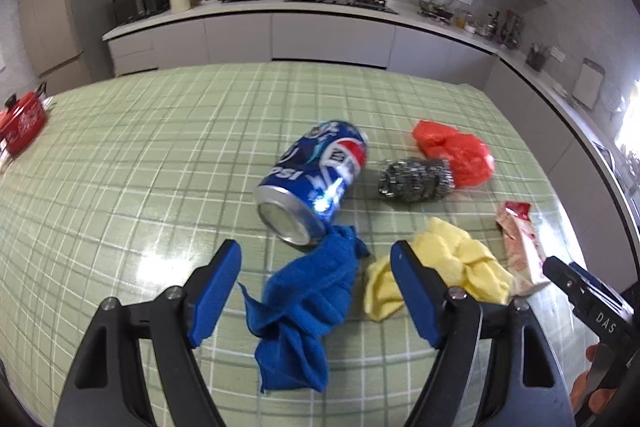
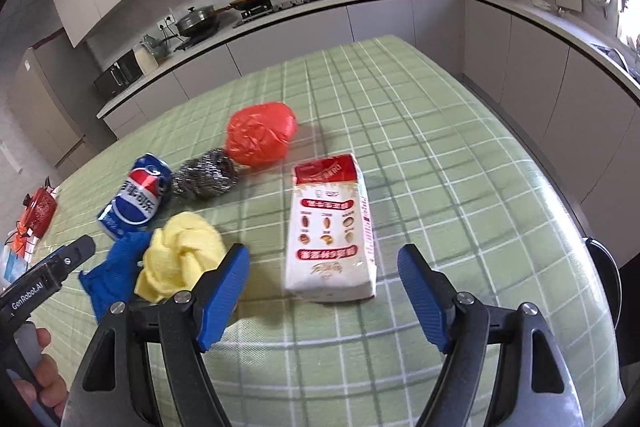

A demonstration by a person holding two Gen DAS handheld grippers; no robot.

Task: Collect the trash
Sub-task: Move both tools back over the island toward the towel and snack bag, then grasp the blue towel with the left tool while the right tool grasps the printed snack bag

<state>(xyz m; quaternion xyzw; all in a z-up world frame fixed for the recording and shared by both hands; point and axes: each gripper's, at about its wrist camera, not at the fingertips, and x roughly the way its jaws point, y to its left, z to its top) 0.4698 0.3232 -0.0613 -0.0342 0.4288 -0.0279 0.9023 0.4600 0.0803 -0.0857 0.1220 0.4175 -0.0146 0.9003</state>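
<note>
Lying on the checked surface (image 1: 120, 167), the blue cloth (image 1: 308, 307) sits between the left gripper (image 1: 316, 287)'s released jaws, Pepsi can (image 1: 316, 179) at twelve o'clock. The right gripper (image 2: 323, 291)'s jaws gape, empty, white packet (image 2: 332, 227) just ahead at twelve.

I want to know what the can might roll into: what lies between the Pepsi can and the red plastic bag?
A steel wool scourer sits between Pepsi can and red plastic bag, seen in both wrist views.
</note>
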